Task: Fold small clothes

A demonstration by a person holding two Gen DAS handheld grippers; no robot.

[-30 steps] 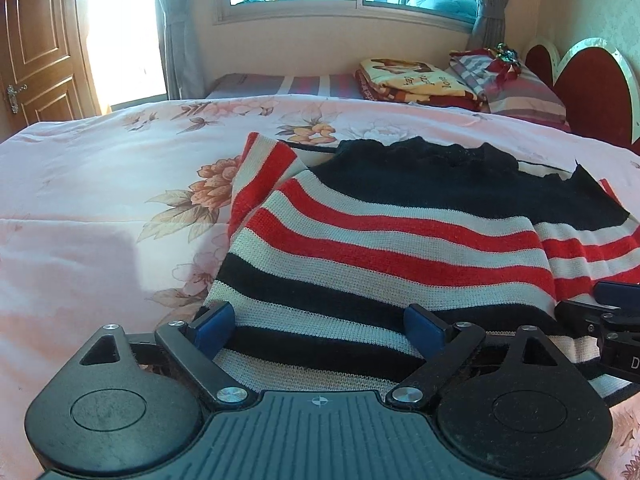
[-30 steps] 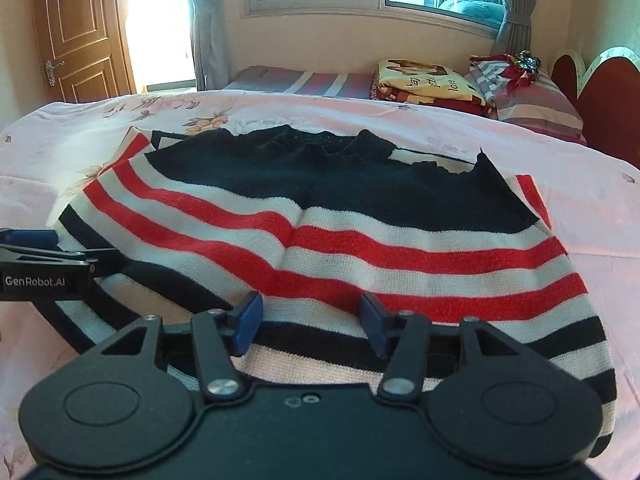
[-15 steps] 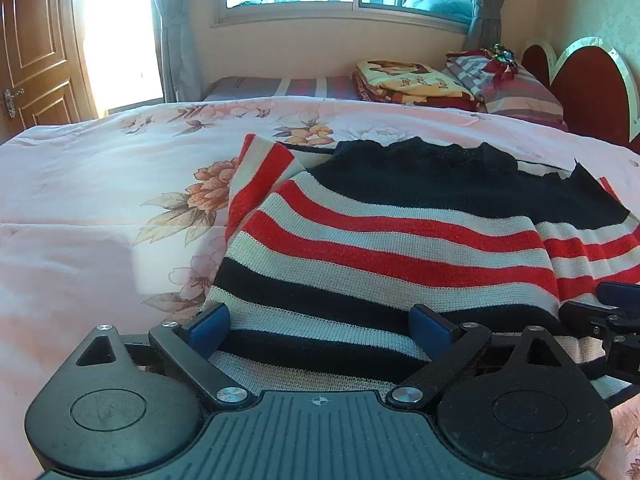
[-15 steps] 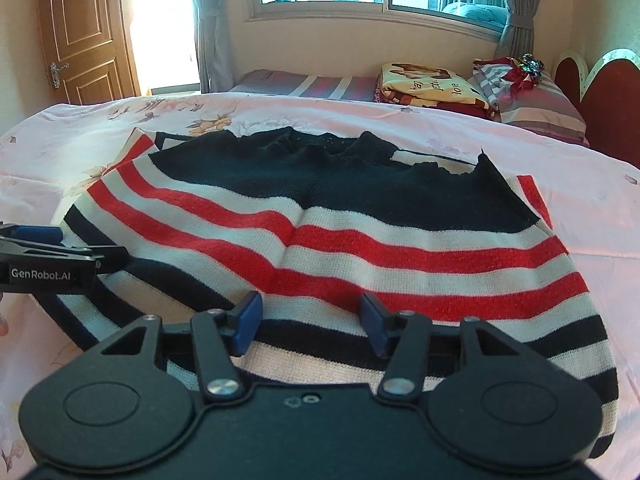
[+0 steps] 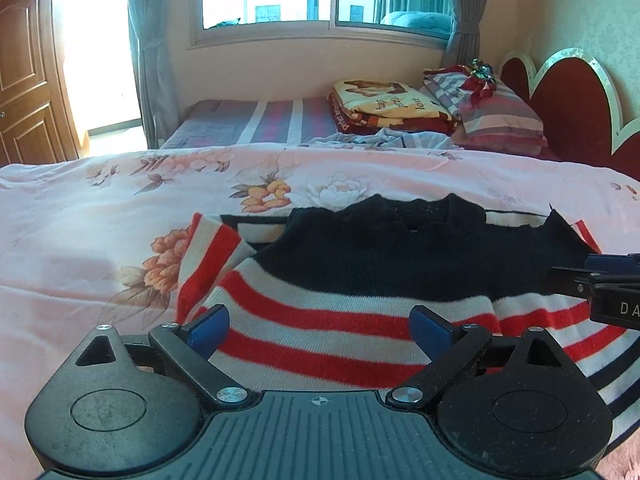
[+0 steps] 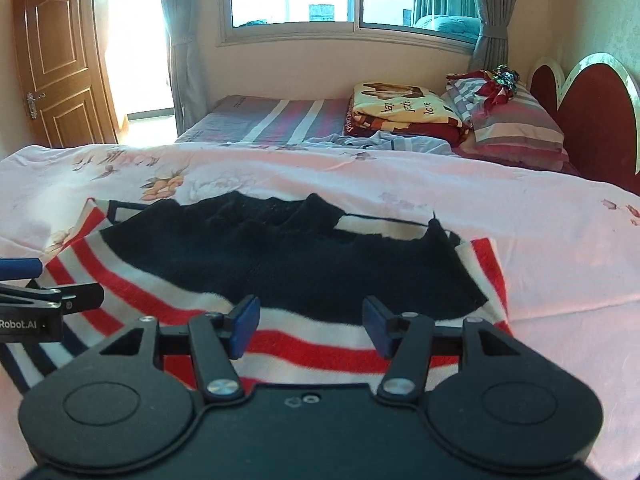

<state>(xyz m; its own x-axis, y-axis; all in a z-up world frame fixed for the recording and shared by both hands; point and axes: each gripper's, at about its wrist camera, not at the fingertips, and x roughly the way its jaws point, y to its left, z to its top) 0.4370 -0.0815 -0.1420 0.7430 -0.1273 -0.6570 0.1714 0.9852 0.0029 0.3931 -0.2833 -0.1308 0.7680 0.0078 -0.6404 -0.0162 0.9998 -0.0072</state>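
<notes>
A knitted sweater [image 5: 360,272] [image 6: 280,264], black at the top with red, white and black stripes below, lies flat on the pink floral bedspread [image 5: 80,240] [image 6: 560,240]. My left gripper [image 5: 320,324] hovers open over its left half, blue pads wide apart, with striped fabric showing under the gap. My right gripper [image 6: 310,316] hangs over the right half with its jaws opening; the pads press on nothing, and the sweater lies beneath them. Each gripper shows side-on in the other's view: the right gripper [image 5: 580,268] and the left gripper [image 6: 40,284].
Beyond the bedspread lies a striped mattress [image 5: 260,120] with a folded yellow blanket [image 5: 384,104], a crumpled light blue cloth [image 5: 384,138] and striped pillows [image 5: 500,120]. A red headboard [image 5: 572,100] stands at the right, a wooden door [image 6: 52,68] at the left.
Both grippers have risen and moved forward over the sweater, from its lower hem to the red stripes near the black part. The sweater has stayed where it lay.
</notes>
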